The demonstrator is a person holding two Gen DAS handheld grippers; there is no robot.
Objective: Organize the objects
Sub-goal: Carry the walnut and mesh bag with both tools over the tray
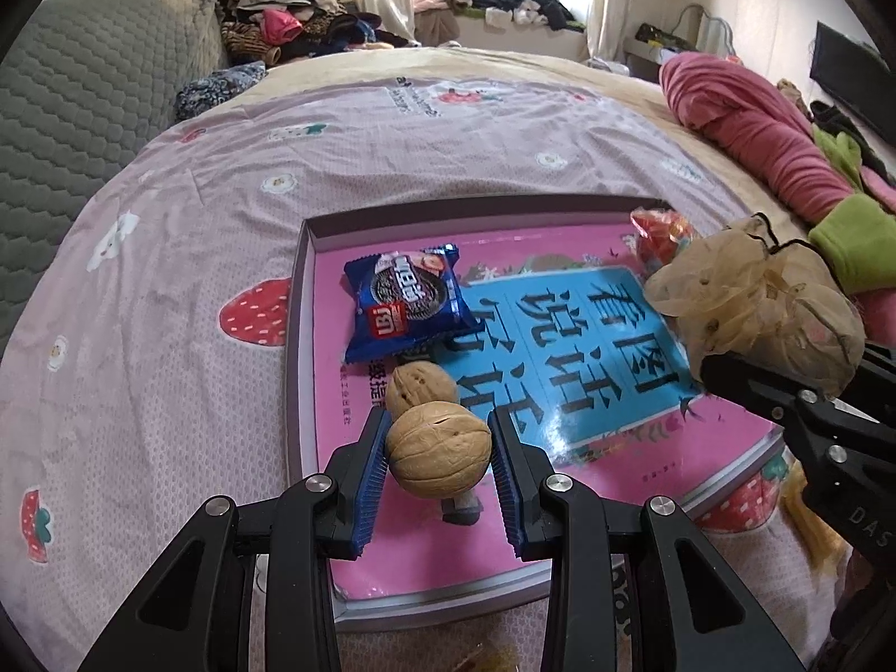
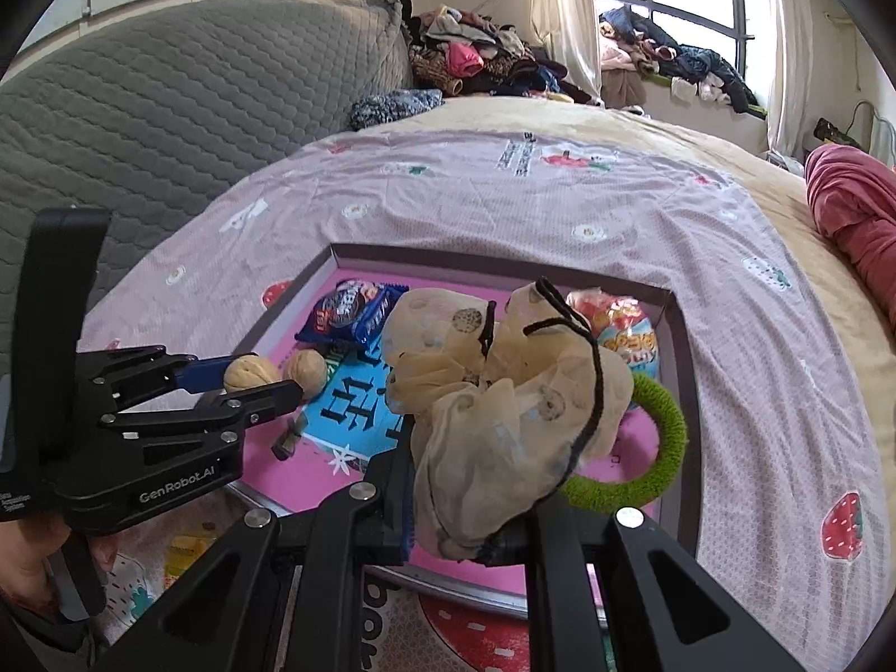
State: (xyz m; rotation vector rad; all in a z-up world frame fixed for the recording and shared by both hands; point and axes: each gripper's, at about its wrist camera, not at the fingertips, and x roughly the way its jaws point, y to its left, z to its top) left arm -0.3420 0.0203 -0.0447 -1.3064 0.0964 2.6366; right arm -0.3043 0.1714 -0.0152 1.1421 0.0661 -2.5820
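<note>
above the near edge of the pink box lid (image 1: pixel 305 302), a walnut (image 1: pixel 438 449) hangs between the blue pads (image 1: pixel 369 470) of the left gripper (image 1: pixel 438 467), its seam running roughly crosswise from pad to pad. just beyond it a second walnut (image 1: pixel 421 387) lies on the lid's floor, and farther in lies a blue cookie packet (image 1: pixel 407 299), tilted, its long axis running toward the lid's far wall. over the lid's right part a beige gauze scrunchie (image 2: pixel 498 409) with a thin black cord bulges up from the right gripper (image 2: pixel 476 532), whose jaws are closed down on its lower folds. under it a green fuzzy ring (image 2: pixel 661 448) lies on the lid, and a red-and-orange snack bag (image 2: pixel 627 330) sits at the lid's far right corner. around the lid spreads a pale pink strawberry-print sheet (image 1: pixel 168 257) on a bed, with a grey quilted headboard (image 2: pixel 168 112) to the lid's left, a pink rolled blanket (image 1: pixel 745 123) to its right, and piled clothes (image 1: pixel 291 22) by the window beyond. the left jaws are part open, pinching the walnut.
</note>
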